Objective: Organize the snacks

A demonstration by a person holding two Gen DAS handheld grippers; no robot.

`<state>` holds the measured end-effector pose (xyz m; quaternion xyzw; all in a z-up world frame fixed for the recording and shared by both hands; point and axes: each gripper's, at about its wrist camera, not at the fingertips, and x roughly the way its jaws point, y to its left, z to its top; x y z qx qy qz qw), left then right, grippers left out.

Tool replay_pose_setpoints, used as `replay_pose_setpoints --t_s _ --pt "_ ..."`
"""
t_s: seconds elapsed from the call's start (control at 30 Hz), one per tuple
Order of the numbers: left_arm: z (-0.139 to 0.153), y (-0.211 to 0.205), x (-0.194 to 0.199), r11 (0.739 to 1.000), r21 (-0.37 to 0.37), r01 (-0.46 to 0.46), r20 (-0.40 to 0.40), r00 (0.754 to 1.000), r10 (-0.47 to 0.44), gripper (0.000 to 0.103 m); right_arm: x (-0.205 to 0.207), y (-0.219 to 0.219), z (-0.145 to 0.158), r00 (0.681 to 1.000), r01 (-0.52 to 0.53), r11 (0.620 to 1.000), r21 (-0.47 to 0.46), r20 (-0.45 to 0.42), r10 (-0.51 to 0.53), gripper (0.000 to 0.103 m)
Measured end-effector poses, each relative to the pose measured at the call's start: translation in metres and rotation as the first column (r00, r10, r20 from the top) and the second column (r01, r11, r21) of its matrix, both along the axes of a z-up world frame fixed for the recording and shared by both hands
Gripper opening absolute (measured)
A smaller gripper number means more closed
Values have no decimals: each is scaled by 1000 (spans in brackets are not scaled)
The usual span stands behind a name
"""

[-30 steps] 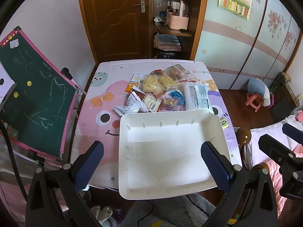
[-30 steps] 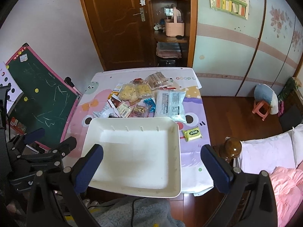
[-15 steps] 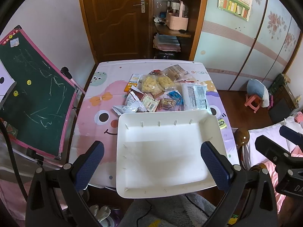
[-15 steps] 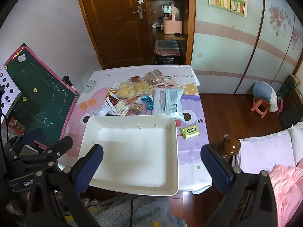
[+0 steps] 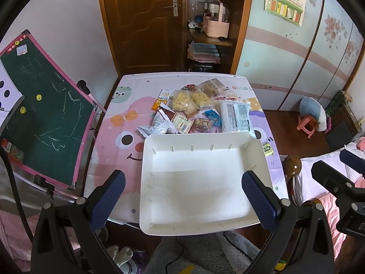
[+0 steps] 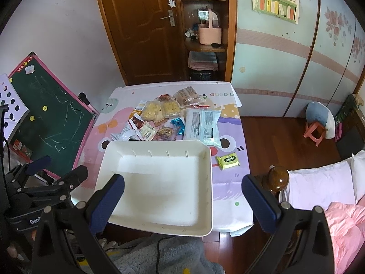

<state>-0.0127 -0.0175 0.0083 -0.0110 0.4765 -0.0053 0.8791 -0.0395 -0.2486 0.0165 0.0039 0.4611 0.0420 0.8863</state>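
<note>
A white tray (image 5: 255, 150) (image 6: 206, 159) lies empty at the near edge of the table. Behind it is a pile of snack packets (image 5: 194, 111) (image 6: 168, 118), with a large white pack (image 5: 236, 116) (image 6: 202, 124) on its right. A small yellow-green packet (image 6: 228, 161) (image 5: 267, 148) lies alone to the right of the tray. My left gripper (image 5: 182, 201) is open and empty, above the tray's near part. My right gripper (image 6: 182, 203) is open and empty, over the tray's near right corner. Each gripper also shows in the other's view, the right one (image 5: 337, 182) and the left one (image 6: 45, 182).
The table wears a pink and purple cartoon cloth (image 5: 118, 137). A green chalkboard (image 5: 41, 118) leans at the left. A wooden bedpost knob (image 6: 277, 178) and pink bedding (image 6: 342, 219) are close on the right. A door and shelves stand behind.
Both grippers have drawn slightly back and up, so the table and tray look a little farther away. Nothing on the table has moved.
</note>
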Motion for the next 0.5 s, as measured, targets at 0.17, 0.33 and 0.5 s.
replay_pose_setpoints --t_s 0.17,0.33,0.5 --pt "0 0 -2 1000 0 -2 4 1000 2 102 0 0 2 1000 -12 1000 -4 5 12 101" --pt "1 1 -2 1000 6 -2 6 1000 2 102 0 0 2 1000 -15 1000 -2 5 15 101" --pt "0 8 2 1000 11 -8 2 1000 8 102 2 0 1 1000 -13 1000 -3 3 13 101"
